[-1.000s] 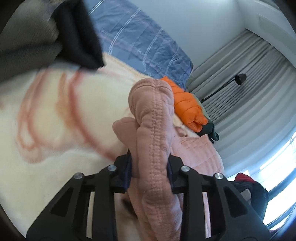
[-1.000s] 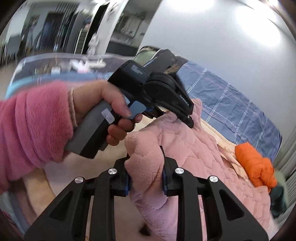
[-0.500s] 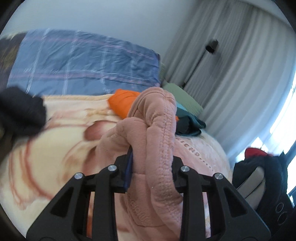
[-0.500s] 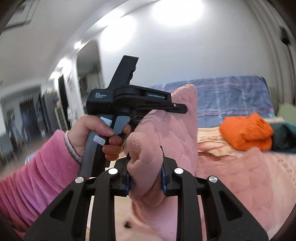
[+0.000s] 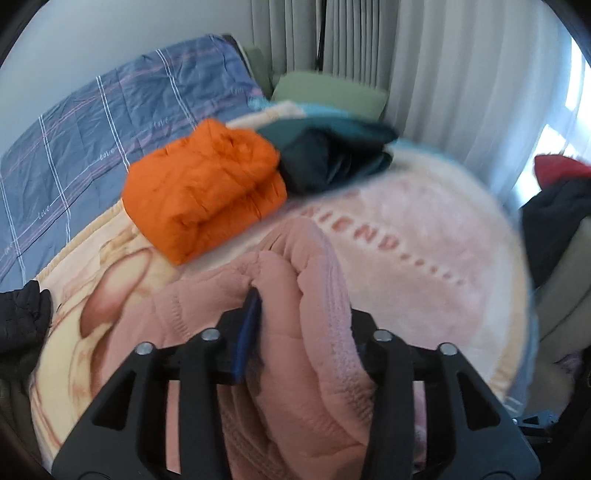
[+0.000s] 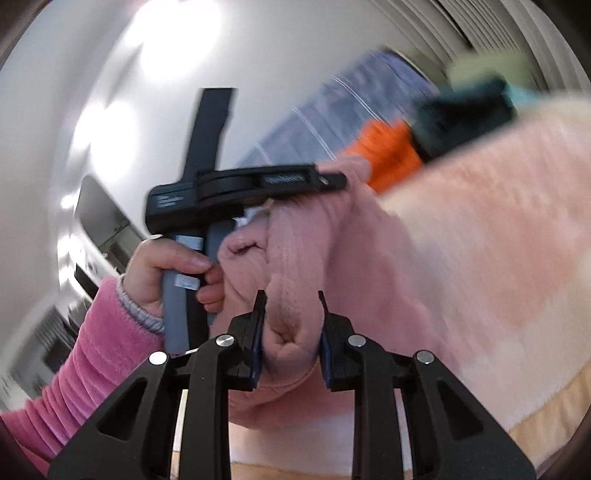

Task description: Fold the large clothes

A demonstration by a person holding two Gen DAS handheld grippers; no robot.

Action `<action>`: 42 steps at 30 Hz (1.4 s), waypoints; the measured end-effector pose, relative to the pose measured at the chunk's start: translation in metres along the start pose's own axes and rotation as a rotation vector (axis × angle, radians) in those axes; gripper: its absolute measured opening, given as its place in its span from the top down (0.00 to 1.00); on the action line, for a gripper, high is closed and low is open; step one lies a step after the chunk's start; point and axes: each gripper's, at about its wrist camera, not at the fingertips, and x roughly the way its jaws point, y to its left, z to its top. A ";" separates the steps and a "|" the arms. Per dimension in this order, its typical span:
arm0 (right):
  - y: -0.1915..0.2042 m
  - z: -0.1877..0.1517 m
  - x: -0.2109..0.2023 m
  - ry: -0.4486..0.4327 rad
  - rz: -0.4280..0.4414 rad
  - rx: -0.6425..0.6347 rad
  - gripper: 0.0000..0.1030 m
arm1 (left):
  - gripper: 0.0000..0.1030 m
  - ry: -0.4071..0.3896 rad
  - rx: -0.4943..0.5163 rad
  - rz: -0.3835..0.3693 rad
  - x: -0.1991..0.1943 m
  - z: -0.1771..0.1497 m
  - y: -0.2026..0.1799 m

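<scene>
Both claws, left claw (image 5: 299, 332) and right claw (image 6: 290, 332), are clamped on bunched edges of the pink quilted garment (image 5: 295, 387), probably so it hangs straight over the bed (image 5: 424, 240) for folding.

Grey curtains (image 5: 424, 74), white wall (image 5: 110, 33), bed (image 5: 424, 236)

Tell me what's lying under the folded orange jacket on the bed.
The orange jacket rests on a cream and pink blanket with lettering, beside a dark teal garment. The blanket part directly beneath it is covered, so anything there cannot be seen.
</scene>
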 end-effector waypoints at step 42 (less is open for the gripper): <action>-0.027 0.166 0.126 0.170 0.178 -0.059 0.93 | 0.71 -0.317 -0.157 -0.087 -0.075 -0.089 0.041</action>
